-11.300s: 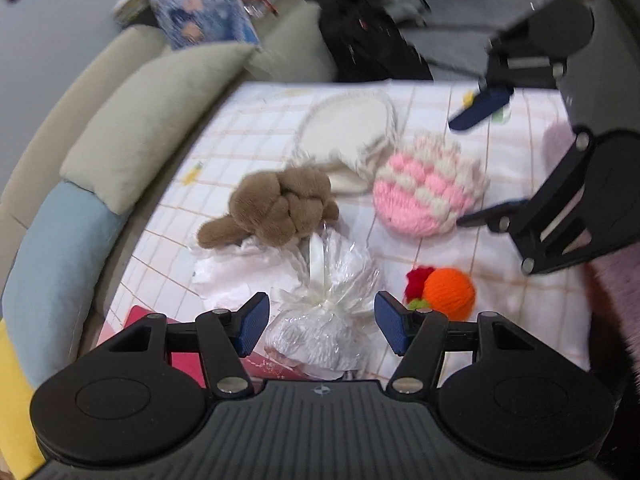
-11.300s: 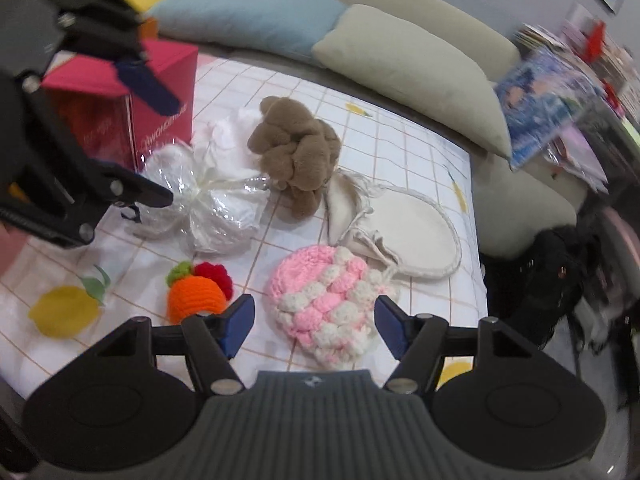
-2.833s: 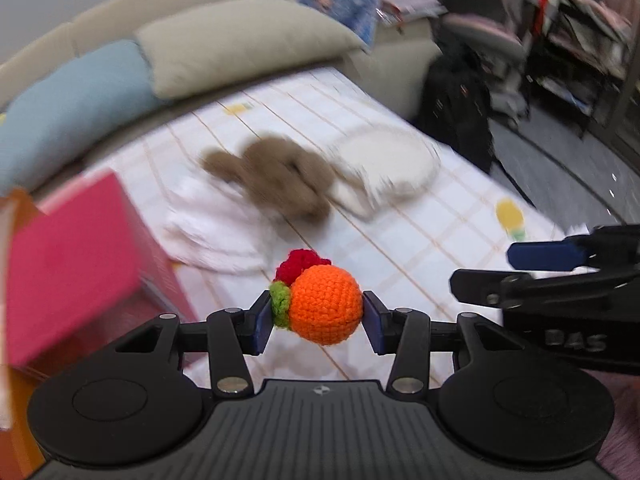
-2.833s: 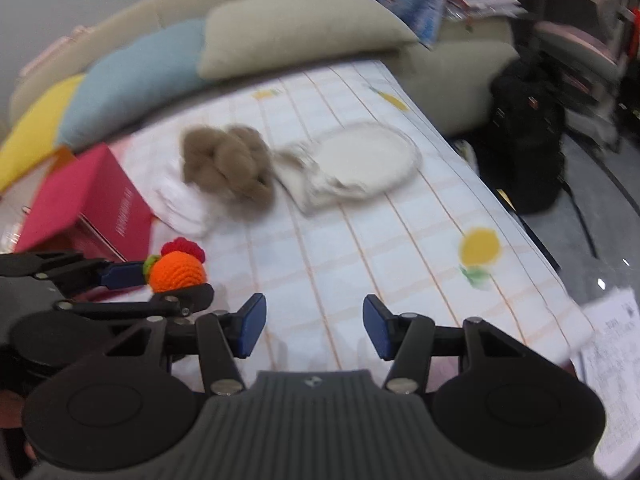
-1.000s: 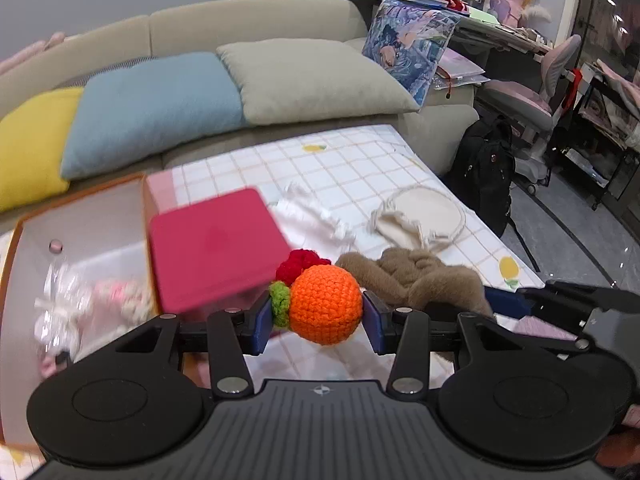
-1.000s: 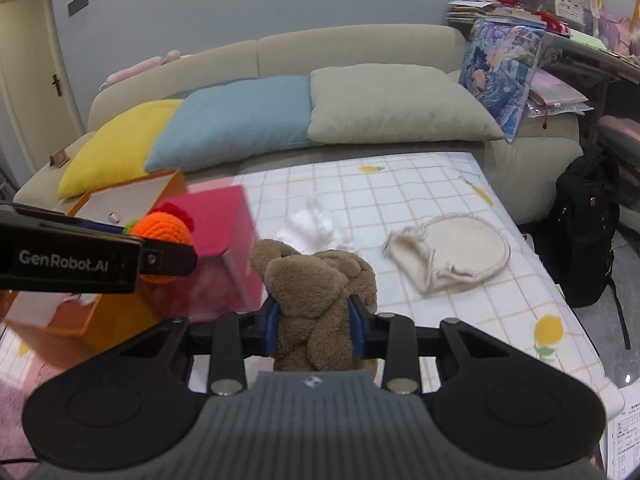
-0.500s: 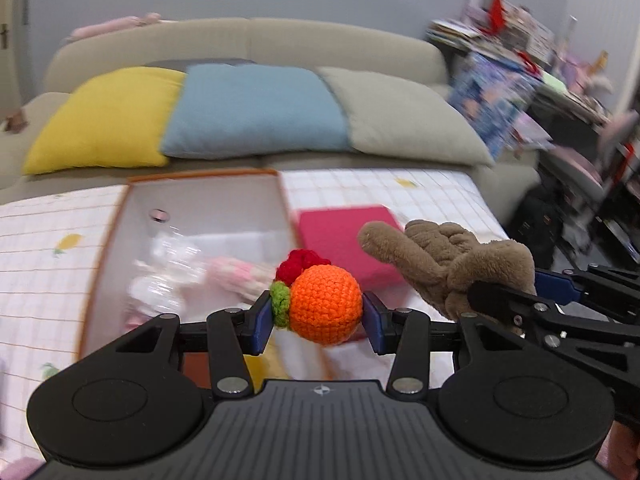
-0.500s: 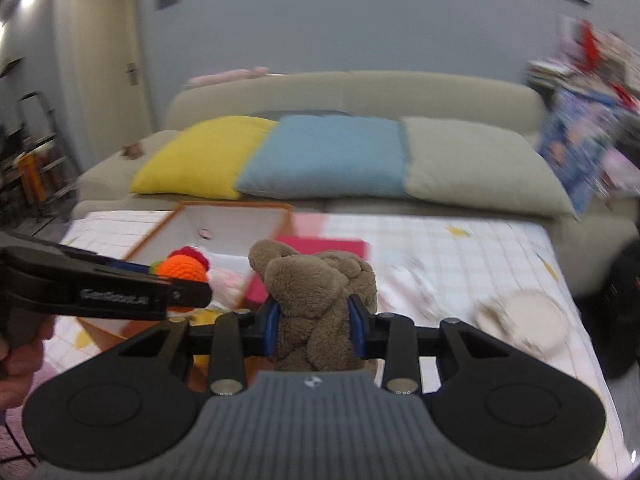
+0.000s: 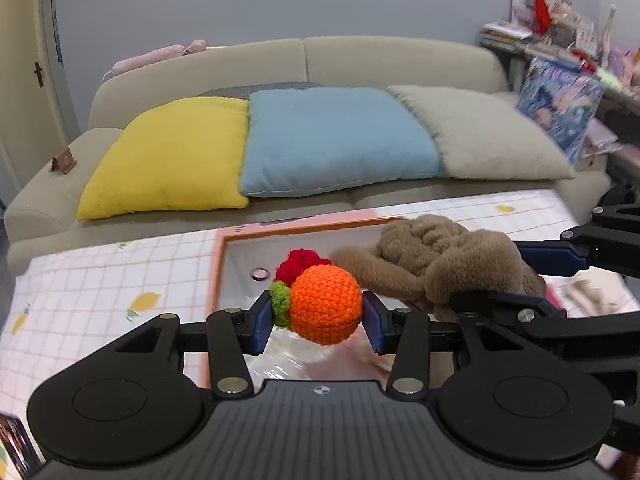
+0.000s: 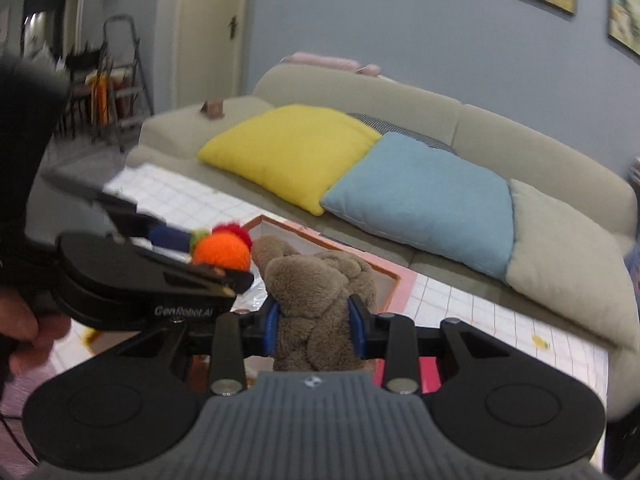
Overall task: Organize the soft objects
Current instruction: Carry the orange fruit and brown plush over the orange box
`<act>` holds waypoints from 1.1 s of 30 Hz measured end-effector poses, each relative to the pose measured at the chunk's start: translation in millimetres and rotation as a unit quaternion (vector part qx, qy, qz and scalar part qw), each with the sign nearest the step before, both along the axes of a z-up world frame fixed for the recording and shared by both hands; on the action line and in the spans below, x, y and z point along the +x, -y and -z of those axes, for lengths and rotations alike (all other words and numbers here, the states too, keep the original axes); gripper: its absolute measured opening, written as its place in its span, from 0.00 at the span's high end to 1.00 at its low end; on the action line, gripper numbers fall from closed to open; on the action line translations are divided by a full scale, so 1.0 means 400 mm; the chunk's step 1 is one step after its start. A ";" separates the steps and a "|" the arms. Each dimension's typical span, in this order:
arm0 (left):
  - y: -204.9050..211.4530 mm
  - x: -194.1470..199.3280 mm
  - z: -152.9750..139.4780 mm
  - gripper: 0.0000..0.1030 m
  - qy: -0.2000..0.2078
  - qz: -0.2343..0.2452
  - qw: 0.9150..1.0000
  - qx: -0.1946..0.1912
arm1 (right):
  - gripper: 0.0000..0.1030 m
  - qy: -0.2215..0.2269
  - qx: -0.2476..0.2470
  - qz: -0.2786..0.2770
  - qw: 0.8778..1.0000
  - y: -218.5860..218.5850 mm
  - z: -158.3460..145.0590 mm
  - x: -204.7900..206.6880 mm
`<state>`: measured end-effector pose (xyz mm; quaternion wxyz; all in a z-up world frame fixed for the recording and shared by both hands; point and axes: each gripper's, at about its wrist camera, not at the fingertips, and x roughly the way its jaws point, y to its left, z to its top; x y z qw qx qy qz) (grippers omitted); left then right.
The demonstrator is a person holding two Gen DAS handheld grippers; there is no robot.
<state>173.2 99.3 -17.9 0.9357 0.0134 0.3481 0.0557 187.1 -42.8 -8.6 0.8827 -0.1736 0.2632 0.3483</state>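
We had the left gripper clamped on the crocheted orange and the right gripper squeezing the brown plush, both poised over the orange-rimmed box, presumably for dropping in.

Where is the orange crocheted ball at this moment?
In the left wrist view, the orange crocheted ball sits clamped in the left claw, above the orange-rimmed box.

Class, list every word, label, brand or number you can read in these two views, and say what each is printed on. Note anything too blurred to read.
"GenRobot.AI": white lettering on the black body of the left gripper, seen in the right wrist view; slightly blurred.
The small round emblem on each gripper's grey housing is a logo without letters.
The illustrated poster beside the sofa is too blurred to read.
Nothing else is legible.
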 end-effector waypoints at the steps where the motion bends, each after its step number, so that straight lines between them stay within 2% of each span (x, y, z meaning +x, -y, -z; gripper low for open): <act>1: -0.009 0.018 0.008 0.49 -0.003 0.000 1.000 0.007 | 0.67 -0.005 -0.008 -0.005 1.000 -0.014 0.009 0.019; 4: -0.027 0.070 0.035 0.49 -0.013 0.000 0.999 0.036 | 0.67 -0.008 -0.029 -0.015 0.999 -0.060 0.039 0.064; 8: -0.045 0.126 0.067 0.49 -0.035 -0.008 0.999 0.039 | 0.66 -0.025 -0.052 -0.012 0.998 -0.113 0.083 0.121; 14: -0.062 0.190 0.119 0.49 -0.070 -0.013 0.997 0.042 | 0.66 -0.009 -0.099 -0.018 0.995 -0.161 0.138 0.157; 18: -0.056 0.215 0.147 0.49 -0.086 -0.011 0.995 0.047 | 0.66 -0.023 -0.126 -0.022 0.992 -0.178 0.175 0.185; 25: -0.054 0.260 0.199 0.49 -0.132 -0.016 0.990 0.056 | 0.64 -0.041 -0.150 -0.023 0.988 -0.182 0.218 0.203; 29: -0.056 0.267 0.218 0.48 -0.147 -0.014 0.987 0.067 | 0.61 -0.042 -0.157 -0.025 0.986 -0.180 0.228 0.202; 33: -0.060 0.260 0.212 0.42 -0.145 -0.019 0.987 0.059 | 0.59 -0.044 -0.155 -0.026 0.987 -0.184 0.228 0.214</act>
